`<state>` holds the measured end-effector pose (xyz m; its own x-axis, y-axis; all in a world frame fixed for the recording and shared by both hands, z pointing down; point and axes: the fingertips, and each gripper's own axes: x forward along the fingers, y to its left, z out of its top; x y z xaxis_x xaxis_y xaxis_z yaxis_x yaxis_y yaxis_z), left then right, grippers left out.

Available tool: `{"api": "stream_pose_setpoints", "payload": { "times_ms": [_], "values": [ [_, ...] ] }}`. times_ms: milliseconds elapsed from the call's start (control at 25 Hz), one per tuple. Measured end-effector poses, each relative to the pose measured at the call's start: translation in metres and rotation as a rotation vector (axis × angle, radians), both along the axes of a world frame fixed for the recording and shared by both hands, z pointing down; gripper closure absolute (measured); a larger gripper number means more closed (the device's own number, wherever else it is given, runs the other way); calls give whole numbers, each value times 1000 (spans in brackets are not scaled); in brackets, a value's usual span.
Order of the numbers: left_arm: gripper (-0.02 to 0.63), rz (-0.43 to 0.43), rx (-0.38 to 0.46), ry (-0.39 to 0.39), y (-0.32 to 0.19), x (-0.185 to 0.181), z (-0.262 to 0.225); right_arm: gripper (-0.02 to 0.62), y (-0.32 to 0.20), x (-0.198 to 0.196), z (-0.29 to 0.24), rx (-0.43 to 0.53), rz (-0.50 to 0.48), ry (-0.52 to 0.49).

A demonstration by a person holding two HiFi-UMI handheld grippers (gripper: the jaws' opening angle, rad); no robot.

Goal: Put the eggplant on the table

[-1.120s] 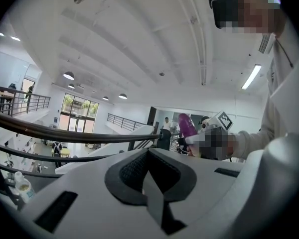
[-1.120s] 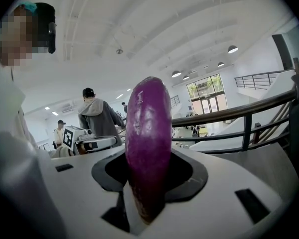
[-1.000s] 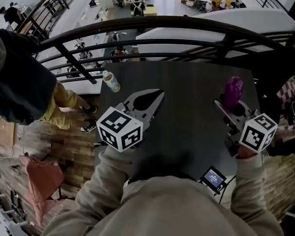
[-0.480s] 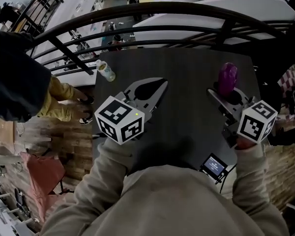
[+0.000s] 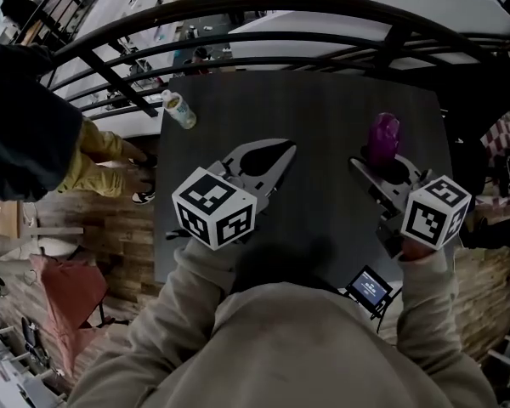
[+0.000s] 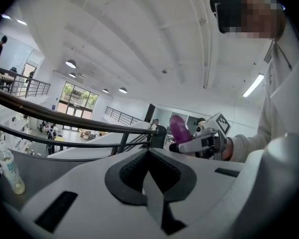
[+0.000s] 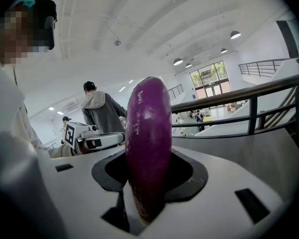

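A purple eggplant (image 5: 384, 137) stands upright in my right gripper (image 5: 384, 167), above the right part of the dark table (image 5: 314, 109). In the right gripper view the eggplant (image 7: 148, 148) fills the middle, with both jaws pressed against its lower half. My left gripper (image 5: 282, 149) hangs over the table's middle left. Its jaw tips meet and nothing is between them (image 6: 148, 149). From the left gripper view I see the eggplant (image 6: 178, 128) rising out of the right gripper (image 6: 204, 143).
A small plastic bottle (image 5: 178, 109) lies near the table's far left corner. A black metal railing (image 5: 263, 7) runs just behind the table, over a drop to a lower floor. A person in a dark jacket (image 5: 25, 126) stands at the left. A small screen (image 5: 370, 286) sits below the table's near edge.
Both grippers have come down a little over the table, the right one still carrying the eggplant. The head view has shifted, so the table sits higher in the picture.
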<state>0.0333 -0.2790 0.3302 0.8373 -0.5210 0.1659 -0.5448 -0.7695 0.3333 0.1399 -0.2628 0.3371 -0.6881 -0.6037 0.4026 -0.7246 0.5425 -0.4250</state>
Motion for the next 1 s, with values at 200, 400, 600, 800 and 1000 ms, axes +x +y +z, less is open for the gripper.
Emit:
{"api": "stream_pose_setpoints", "payload": {
  "times_ms": [200,400,600,800,1000],
  "values": [
    [601,-8,-27,4,1,2,12,417,2,1,16,-34,-6,0],
    [601,-13,-67,8,4,0,27,417,6,0,29,-69,-10,0],
    [601,-10,-93,13,5,2,40,417,6,0,43,-93,-13,7],
    [601,-11,-116,10,8,3,50,417,10,-3,53,-118,-17,11],
    [601,-21,-162,9,12,0,67,417,12,-4,67,-157,-21,4]
  ]
}}
